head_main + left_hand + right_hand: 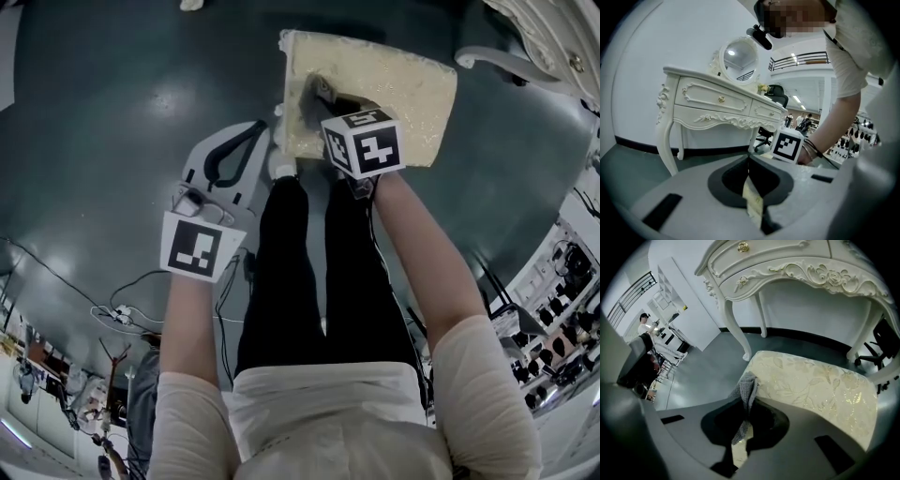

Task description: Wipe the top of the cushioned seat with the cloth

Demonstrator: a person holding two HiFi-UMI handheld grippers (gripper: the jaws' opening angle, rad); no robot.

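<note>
The cream floral cushioned seat (394, 84) stands on the dark floor in front of me. A grey cloth (307, 111) lies bunched on its left near part. My right gripper (319, 96) is shut on that cloth, over the seat's left edge. In the right gripper view the cloth (746, 392) hangs pinched between the jaws, with the seat (820, 385) spreading to the right. My left gripper (261, 127) hovers left of the seat, off it, jaws shut with nothing in them. In the left gripper view a cream sliver of the seat (753, 200) shows below the closed jaws of the left gripper (749, 165).
A white carved dressing table (797, 268) stands just behind the seat, its legs (740, 338) near the seat's far corners; a round mirror (738, 56) sits on top. Cables (122, 309) lie on the floor at left. Shelving (562, 309) runs along the right.
</note>
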